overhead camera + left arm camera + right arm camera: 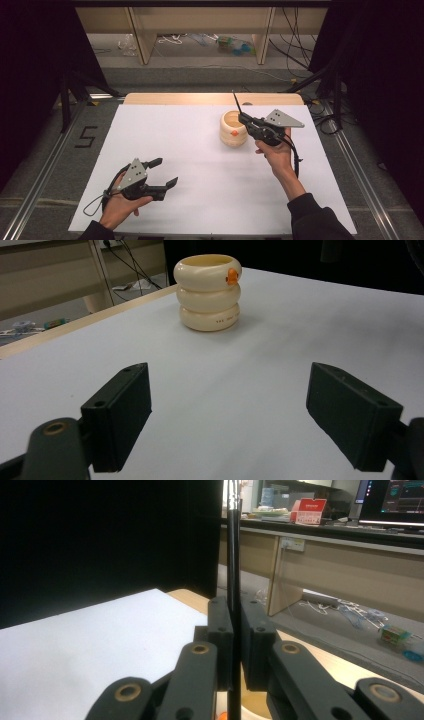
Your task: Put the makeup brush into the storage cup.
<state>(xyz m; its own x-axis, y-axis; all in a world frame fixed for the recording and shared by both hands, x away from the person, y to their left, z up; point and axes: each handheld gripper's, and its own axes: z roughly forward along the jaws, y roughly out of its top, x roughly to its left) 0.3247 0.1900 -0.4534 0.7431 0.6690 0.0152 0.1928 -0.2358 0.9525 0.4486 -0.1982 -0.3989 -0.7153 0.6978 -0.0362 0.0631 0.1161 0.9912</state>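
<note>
Cream ribbed holder [208, 292] | small print, unreadable | floor mark "5" [86, 136]

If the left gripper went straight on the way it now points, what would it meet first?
Probably the cream ringed holder: it stands ahead of the open left gripper, slightly left of centre, with bare white table between. It could pass just beside it; depth is unclear.

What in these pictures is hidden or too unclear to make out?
- Inside of the cream holder: high view, its wall and the right gripper cover it.
- Lower end of the thin black stick: right gripper view, hidden behind the closed jaws; its top is cut off by the edge.
- Small print on the holder: left gripper view, too tiny to read.
- Clutter under the far bench: high view, too small.
</note>
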